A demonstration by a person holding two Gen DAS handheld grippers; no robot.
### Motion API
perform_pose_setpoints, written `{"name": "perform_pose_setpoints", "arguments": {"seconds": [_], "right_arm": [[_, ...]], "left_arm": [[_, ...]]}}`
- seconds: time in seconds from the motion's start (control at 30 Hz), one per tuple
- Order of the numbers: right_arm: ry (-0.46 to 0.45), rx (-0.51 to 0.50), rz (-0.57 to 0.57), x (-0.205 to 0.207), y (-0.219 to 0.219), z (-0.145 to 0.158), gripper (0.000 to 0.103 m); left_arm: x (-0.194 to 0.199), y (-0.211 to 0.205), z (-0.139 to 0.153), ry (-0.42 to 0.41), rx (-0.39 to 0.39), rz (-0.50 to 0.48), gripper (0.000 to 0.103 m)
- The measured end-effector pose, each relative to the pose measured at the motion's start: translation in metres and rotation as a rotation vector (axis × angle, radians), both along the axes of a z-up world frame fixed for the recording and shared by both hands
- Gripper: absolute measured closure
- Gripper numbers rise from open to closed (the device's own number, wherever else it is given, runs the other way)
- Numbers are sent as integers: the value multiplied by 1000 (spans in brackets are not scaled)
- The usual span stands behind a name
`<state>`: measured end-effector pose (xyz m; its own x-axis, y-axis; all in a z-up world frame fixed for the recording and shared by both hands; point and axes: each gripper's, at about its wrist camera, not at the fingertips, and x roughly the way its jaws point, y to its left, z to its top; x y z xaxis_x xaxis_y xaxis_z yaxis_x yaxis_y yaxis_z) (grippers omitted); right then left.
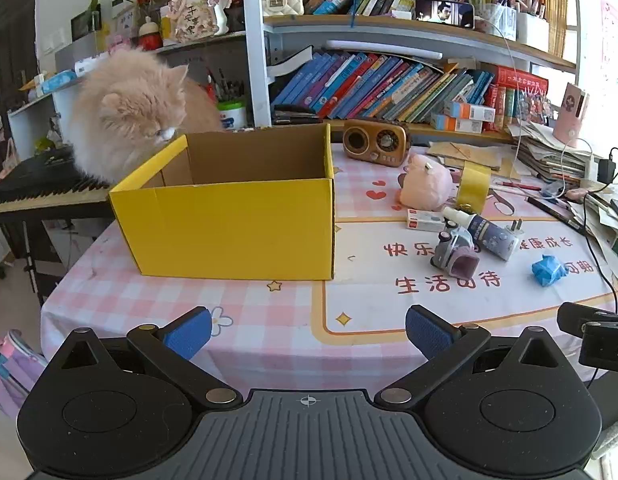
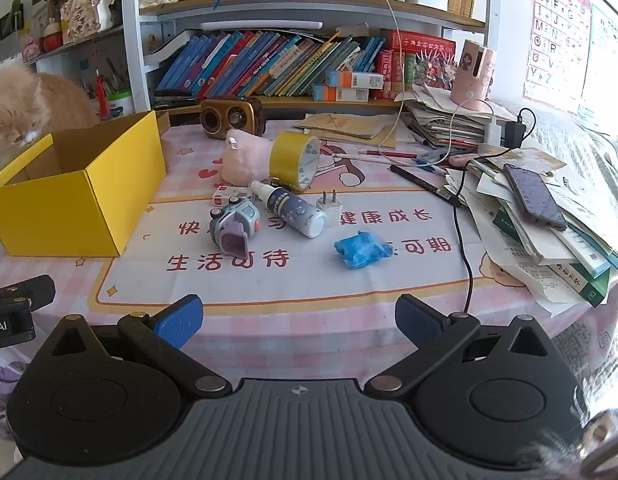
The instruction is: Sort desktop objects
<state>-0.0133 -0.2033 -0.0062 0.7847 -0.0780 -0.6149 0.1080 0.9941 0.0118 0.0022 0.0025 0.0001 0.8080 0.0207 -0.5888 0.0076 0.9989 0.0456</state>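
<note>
Both grippers hang over the near edge of the counter (image 2: pixel 269 320), the left gripper (image 1: pixel 309 334) and right gripper (image 2: pixel 299 322) each with fingers spread wide and nothing between them. The sorting appears not yet begun: the yellow box (image 1: pixel 229 228), at left centre of the left view, shows an empty interior as far as can be seen, with a fluffy cat (image 1: pixel 129 112) nosing over its far corner. The loose items sit in a cluster at the middle of the right view: a toy camera (image 2: pixel 235 224), a spray bottle (image 2: pixel 291 208) just beside it, a white plug (image 2: pixel 329 204), a small carton (image 2: pixel 227 194), a roll of yellow tape (image 2: pixel 295 160) leaning against a pink plush (image 2: pixel 245 156), and a crumpled blue wrapper (image 2: pixel 361 250) lying apart, nearest the right fingers. The next move likely calls for one gripper to reach forward, straddle a single item such as the wrapper, and close squarely on it.
</note>
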Motion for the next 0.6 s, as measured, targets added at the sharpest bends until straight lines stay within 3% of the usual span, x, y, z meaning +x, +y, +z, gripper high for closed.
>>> {"name": "perform_pose_setpoints", "arguments": {"seconds": [0.6], "right_arm": [[-7,-9,-18,-2,3,-3,0]], "left_arm": [[-5,-3,4,-40,26,-29,0]]}}
